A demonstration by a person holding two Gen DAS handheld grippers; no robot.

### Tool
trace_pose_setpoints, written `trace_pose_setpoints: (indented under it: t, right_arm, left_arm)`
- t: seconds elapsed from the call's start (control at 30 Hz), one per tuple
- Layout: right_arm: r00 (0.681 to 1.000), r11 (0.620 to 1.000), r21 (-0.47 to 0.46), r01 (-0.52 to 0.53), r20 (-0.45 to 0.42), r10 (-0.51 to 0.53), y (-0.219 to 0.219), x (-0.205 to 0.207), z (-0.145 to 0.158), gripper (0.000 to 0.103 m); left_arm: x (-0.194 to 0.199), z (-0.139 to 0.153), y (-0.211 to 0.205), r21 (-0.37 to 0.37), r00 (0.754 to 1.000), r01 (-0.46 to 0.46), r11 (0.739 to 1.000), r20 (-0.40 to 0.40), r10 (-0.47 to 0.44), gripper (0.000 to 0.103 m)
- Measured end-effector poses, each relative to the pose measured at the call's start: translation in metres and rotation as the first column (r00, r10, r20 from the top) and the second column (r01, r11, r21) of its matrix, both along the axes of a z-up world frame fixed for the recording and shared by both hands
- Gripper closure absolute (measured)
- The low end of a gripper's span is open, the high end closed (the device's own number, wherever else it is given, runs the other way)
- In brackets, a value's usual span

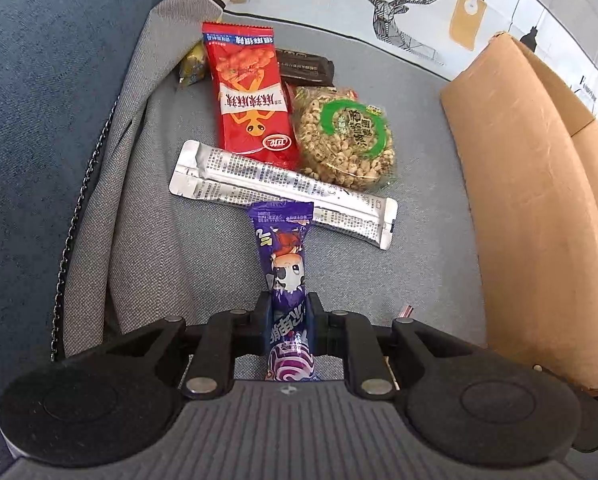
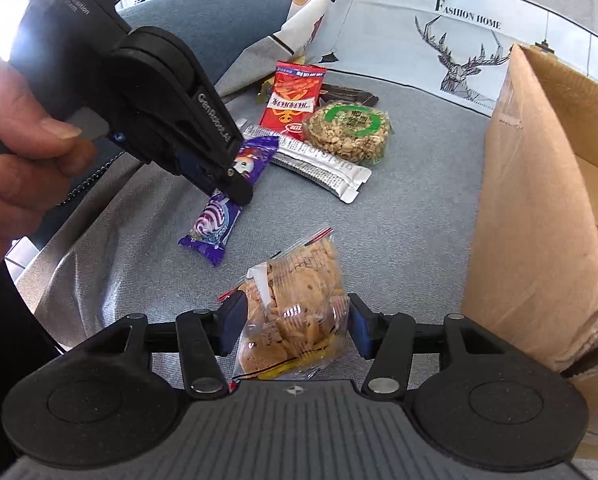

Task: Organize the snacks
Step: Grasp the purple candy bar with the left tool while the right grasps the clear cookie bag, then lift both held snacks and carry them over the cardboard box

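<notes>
My left gripper (image 1: 289, 304) is shut on a purple candy packet (image 1: 287, 268) and grips it near its middle; the packet's far end rests on a silver packet (image 1: 283, 192). In the right wrist view the left gripper (image 2: 239, 194), held by a hand (image 2: 19, 168), pinches the same purple packet (image 2: 213, 228) just above the grey cushion. A clear bag of crackers (image 2: 295, 304) lies on the cushion between the fingers of my right gripper (image 2: 295, 316), whose pads stand at its sides without squeezing it. A cardboard box (image 2: 539, 208) stands open to the right.
Behind the silver packet (image 2: 323, 164) lie a red snack packet (image 1: 251, 96), a round puffed-grain cake (image 1: 347, 136), a dark bar (image 1: 307, 66) and a yellow sweet (image 1: 193, 66). The cardboard box (image 1: 531, 200) walls the right side. A black chain (image 1: 75, 216) runs along the cushion's left edge.
</notes>
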State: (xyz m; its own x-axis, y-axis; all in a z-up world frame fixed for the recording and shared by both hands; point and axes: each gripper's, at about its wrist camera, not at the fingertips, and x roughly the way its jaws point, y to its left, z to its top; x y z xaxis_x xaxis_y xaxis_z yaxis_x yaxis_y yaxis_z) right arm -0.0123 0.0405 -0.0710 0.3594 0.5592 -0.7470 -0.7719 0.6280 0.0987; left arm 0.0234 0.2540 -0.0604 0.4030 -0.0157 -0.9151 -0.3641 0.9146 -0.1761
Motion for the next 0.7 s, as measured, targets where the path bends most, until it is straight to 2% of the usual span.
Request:
trace_pose_setpoints:
  t: [0.13,0.2,0.33,0.53,0.7]
  right_arm:
    - [1.000,1.000,-0.010,-0.009,-0.001,0.009,0.004,0.002,-0.001,0.040]
    - [1.000,1.000,-0.014,-0.013,-0.004,0.013,0.005,0.003,-0.002,0.039]
    - [1.000,1.000,-0.029,-0.005,0.001,0.005,0.007,0.006,-0.006,0.032]
    - [1.000,1.000,-0.028,-0.007,-0.003,0.007,0.007,0.010,-0.011,0.032]
    - [0.999,0.999,-0.035,-0.033,0.007,0.033,0.009,0.008,-0.012,0.039]
  left_arm:
    - [0.004,-0.002,-0.001,0.013,1.000,0.007,1.000,-0.016,-0.007,0.082]
    - [0.005,-0.004,-0.001,0.023,1.000,0.009,1.000,-0.025,-0.009,0.077]
    - [0.004,-0.004,-0.002,0.032,0.999,0.016,0.999,-0.030,-0.015,0.077]
    - [0.004,-0.006,-0.003,0.040,0.999,0.021,0.999,-0.034,-0.020,0.077]
    - [0.005,-0.007,-0.004,0.047,0.999,0.027,0.999,-0.039,-0.025,0.077]
